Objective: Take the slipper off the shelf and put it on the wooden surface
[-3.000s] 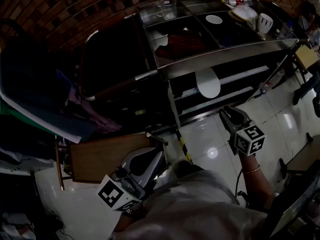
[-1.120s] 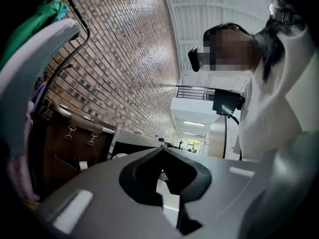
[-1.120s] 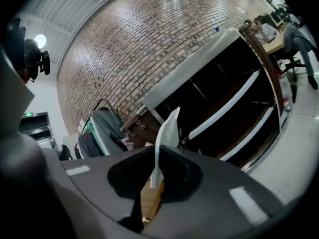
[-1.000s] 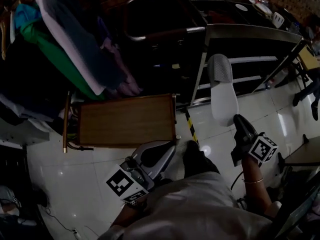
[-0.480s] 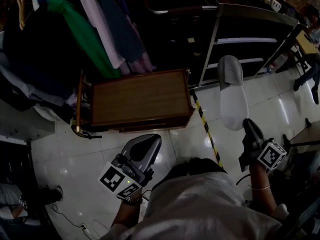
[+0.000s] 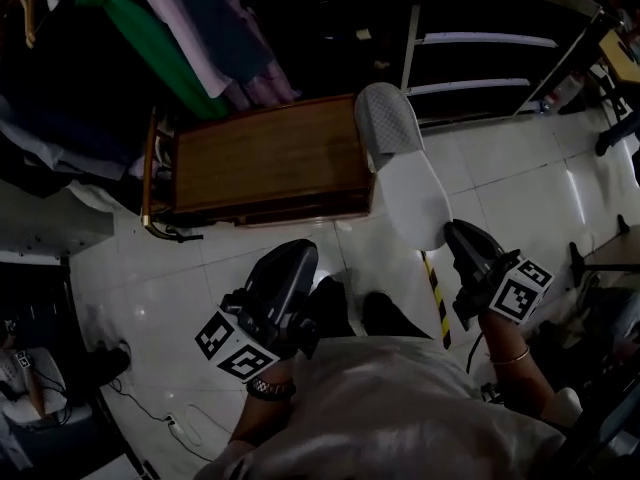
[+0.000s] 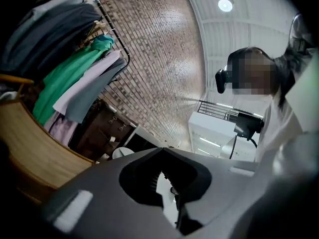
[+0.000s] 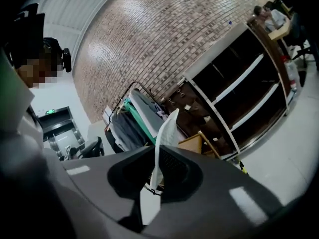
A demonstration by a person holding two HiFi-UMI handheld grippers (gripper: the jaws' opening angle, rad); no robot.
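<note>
The white slipper [image 6: 405,173] hangs in the air, sole side up, its grey toe end over the right edge of the wooden surface [image 6: 260,158]. My right gripper [image 6: 452,232] is shut on its heel end. In the right gripper view the slipper [image 8: 165,133] shows edge-on, pinched between the jaws of the right gripper [image 8: 155,152]. My left gripper [image 6: 292,252] hovers over the floor in front of the wooden surface, shut with nothing in it; in the left gripper view the left gripper [image 7: 162,150] has its jaws meeting at the tip.
Clothes [image 6: 150,28] hang on a rack behind the wooden surface. The dark metal shelf [image 6: 500,38] stands at the back right. Yellow-black tape [image 6: 435,303] runs along the white tiled floor. The person's shoes [image 6: 385,313] are just below the slipper.
The slipper has come off the shelf in the right gripper and moved left toward the wooden surface. The view has swung from the shelf toward the wooden surface. The left gripper stays shut and low.
</note>
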